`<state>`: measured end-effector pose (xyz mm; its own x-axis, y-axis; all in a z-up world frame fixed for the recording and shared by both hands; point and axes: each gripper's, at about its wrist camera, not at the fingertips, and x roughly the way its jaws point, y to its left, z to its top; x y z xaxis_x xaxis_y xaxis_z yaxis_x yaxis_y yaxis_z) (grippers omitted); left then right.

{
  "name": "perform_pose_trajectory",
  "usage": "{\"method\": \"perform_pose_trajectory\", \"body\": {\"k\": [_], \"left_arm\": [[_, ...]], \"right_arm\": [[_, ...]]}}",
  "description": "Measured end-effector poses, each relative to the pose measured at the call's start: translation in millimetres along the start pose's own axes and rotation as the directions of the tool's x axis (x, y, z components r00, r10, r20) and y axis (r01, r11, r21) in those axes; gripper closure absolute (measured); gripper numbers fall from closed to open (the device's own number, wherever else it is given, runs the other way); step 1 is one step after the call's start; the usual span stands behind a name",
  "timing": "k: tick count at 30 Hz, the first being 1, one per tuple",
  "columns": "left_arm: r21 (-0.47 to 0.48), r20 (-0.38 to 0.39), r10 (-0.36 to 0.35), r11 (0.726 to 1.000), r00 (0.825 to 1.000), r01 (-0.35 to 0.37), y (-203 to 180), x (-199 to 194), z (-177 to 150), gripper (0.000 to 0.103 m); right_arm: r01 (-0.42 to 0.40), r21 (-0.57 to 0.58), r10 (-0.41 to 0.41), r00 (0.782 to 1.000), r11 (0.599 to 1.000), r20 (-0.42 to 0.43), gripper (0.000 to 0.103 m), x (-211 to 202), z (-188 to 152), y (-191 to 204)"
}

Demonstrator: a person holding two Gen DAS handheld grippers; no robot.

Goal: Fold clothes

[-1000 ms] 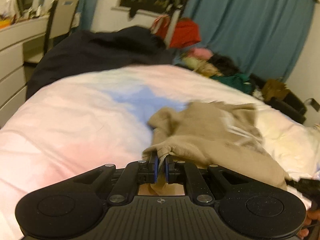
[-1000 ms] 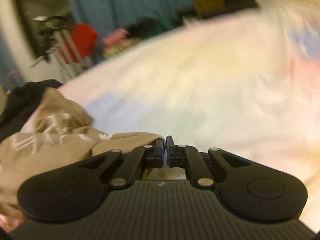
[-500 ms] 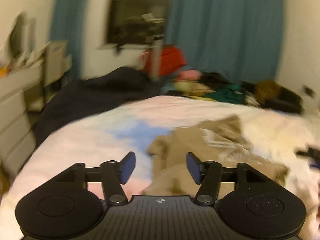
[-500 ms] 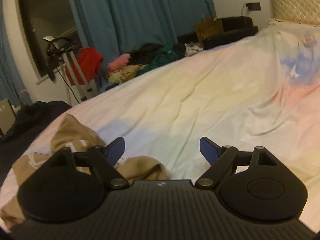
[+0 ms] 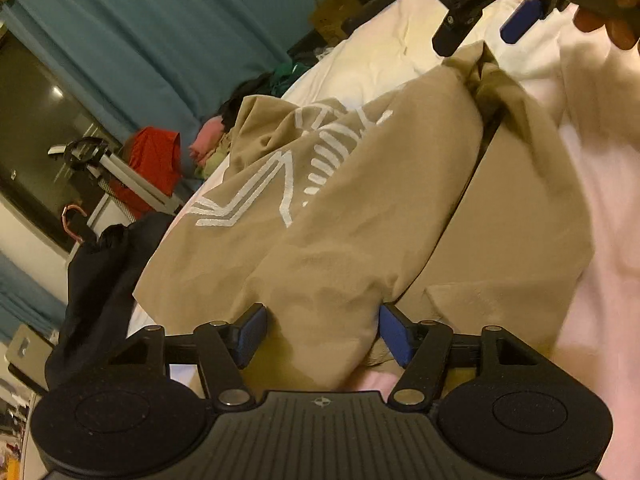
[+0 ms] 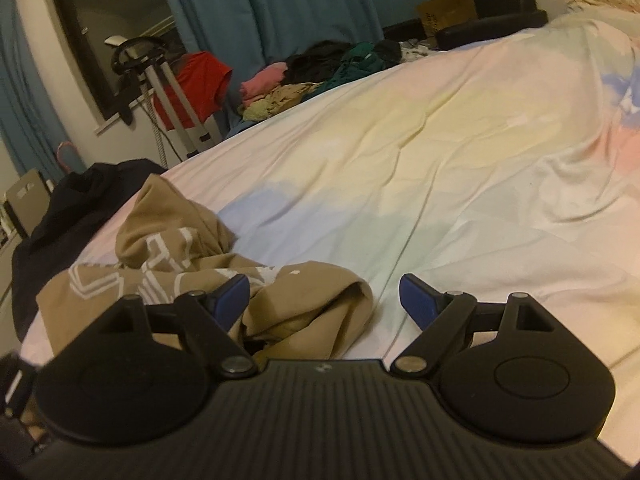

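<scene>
Both tongs spread, left tongs [image 5: 322, 332] closing around tan garment [image 5: 360, 200], right tongs [image 6: 324, 296] empty beside dark clothing [image 6: 60, 216].

Curtains: I see long teal fabric curtains [image 6: 304, 4] hanging in folds behind the bed.
Window: a dark glass pane [image 6: 104, 36] in a pale wall, left of my view, reflecting a ceiling lamp.
Bed: a wide pastel quilt [image 6: 460, 152], pink, yellow and blue patches, creased.
Rack: a metal stand [image 6: 168, 84] by the window with a red garment [image 6: 200, 80] draped on it.
Heap: pink, olive, green and black clothes [image 6: 320, 72] piled beyond the far bed edge.
Corner: a brown paper bag [image 6: 448, 10] near a black seat [image 6: 496, 20]; white wall with a socket above.
Light: warm, dim, indoor.
</scene>
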<state>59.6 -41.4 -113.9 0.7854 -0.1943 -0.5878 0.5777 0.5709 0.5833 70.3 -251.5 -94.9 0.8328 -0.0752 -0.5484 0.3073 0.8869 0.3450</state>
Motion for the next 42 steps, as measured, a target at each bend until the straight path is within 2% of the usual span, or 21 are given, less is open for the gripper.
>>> {"method": "perform_pose_trajectory", "body": {"k": [1, 3, 5, 6, 7, 9, 11, 12, 15, 17, 21, 23, 26, 29, 31, 34, 35, 36, 38, 41, 42], "left_arm": [[-0.049, -0.002, -0.024, 0.999, 1.0, 0.024, 8, 2, 0, 0.053], [-0.125, 0.016, -0.042, 0.991, 0.999, 0.044, 23, 0, 0, 0.077], [-0.246, 0.065, -0.068, 0.966, 0.996, 0.082, 45, -5, 1, 0.084], [-0.327, 0.091, -0.085, 0.939, 0.992, 0.11, 58, -7, 0, 0.086], [-0.419, 0.127, -0.102, 0.896, 0.987, 0.146, 72, -12, -3, 0.087], [-0.573, 0.226, -0.143, 0.78, 0.963, 0.251, 103, -19, -13, 0.09], [-0.662, 0.343, -0.18, 0.65, 0.922, 0.373, 130, -28, -26, 0.091], [-0.684, 0.391, -0.186, 0.597, 0.901, 0.42, 139, -31, -32, 0.091], [-0.715, 0.48, -0.169, 0.494, 0.861, 0.496, 160, -41, -43, 0.091], [-0.72, 0.52, -0.151, 0.452, 0.841, 0.526, 169, -44, -47, 0.092], [-0.716, 0.562, -0.118, 0.427, 0.819, 0.552, 178, -55, -52, 0.092], [-0.72, 0.572, -0.097, 0.415, 0.814, 0.556, 179, -61, -55, 0.092], [-0.733, 0.583, -0.065, 0.387, 0.81, 0.559, 183, -71, -64, 0.092], [-0.745, 0.598, -0.026, 0.351, 0.801, 0.567, 190, -79, -73, 0.092], [-0.754, 0.596, -0.002, 0.342, 0.803, 0.561, 195, -83, -76, 0.092], [-0.763, 0.587, 0.014, 0.343, 0.81, 0.547, 199, -90, -81, 0.092], [-0.767, 0.579, 0.014, 0.348, 0.815, 0.539, 199, -91, -81, 0.092], [-0.771, 0.57, 0.013, 0.354, 0.822, 0.529, 199, -91, -80, 0.092], [-0.773, 0.556, 0.003, 0.369, 0.831, 0.516, 198, -91, -79, 0.092], [-0.745, 0.55, -0.061, 0.415, 0.833, 0.522, 190, -89, -71, 0.091], [-0.737, 0.544, -0.081, 0.432, 0.835, 0.521, 186, -88, -68, 0.091]], "right_arm": [[-0.002, -0.011, 0.002, 1.0, 1.0, 0.002, 0.019, 1, 0, 2], [-0.026, -0.038, 0.027, 0.999, 0.999, 0.02, 0.019, 1, -2, 10], [-0.051, -0.065, 0.054, 0.998, 0.997, 0.038, 0.019, 1, -3, 18], [-0.064, -0.079, 0.067, 0.997, 0.995, 0.046, 0.019, 1, -4, 22], [-0.076, -0.093, 0.081, 0.995, 0.993, 0.055, 0.019, 1, -5, 26], [-0.097, -0.132, 0.109, 0.99, 0.986, 0.087, 0.019, -4, -8, 34], [-0.131, -0.179, 0.155, 0.98, 0.975, 0.125, 0.019, -10, -10, 43], [-0.151, -0.203, 0.181, 0.973, 0.968, 0.14, 0.019, -13, -11, 48], [-0.217, -0.304, 0.276, 0.946, 0.928, 0.169, 0.019, -22, -18, 63], [-0.249, -0.399, 0.338, 0.926, 0.883, 0.169, 0.019, -27, -27, 78], [-0.298, -0.593, 0.443, 0.89, 0.748, 0.111, 0.019, -34, -49, 105], [-0.28, -0.664, 0.434, 0.898, 0.693, 0.074, 0.019, -31, -62, 117], [-0.239, -0.74, 0.367, 0.93, 0.628, 0.011, 0.019, -20, -77, 125], [-0.225, -0.772, 0.294, 0.954, 0.594, -0.051, 0.019, -8, -86, 126], [-0.194, -0.774, 0.271, 0.962, 0.603, -0.029, 0.02, -8, -85, 125], [-0.146, -0.704, 0.296, 0.951, 0.695, 0.095, 0.025, -20, -68, 113], [-0.142, -0.664, 0.308, 0.941, 0.734, 0.139, 0.035, -26, -59, 107], [-0.14, -0.622, 0.317, 0.931, 0.771, 0.184, 0.053, -33, -49, 100], [-0.141, -0.53, 0.326, 0.905, 0.836, 0.273, 0.075, -46, -30, 87], [-0.19, -0.37, 0.323, 0.882, 0.91, 0.343, 0.075, -54, -1, 65], [-0.196, -0.336, 0.313, 0.885, 0.921, 0.343, 0.075, -50, 7, 60]]}}
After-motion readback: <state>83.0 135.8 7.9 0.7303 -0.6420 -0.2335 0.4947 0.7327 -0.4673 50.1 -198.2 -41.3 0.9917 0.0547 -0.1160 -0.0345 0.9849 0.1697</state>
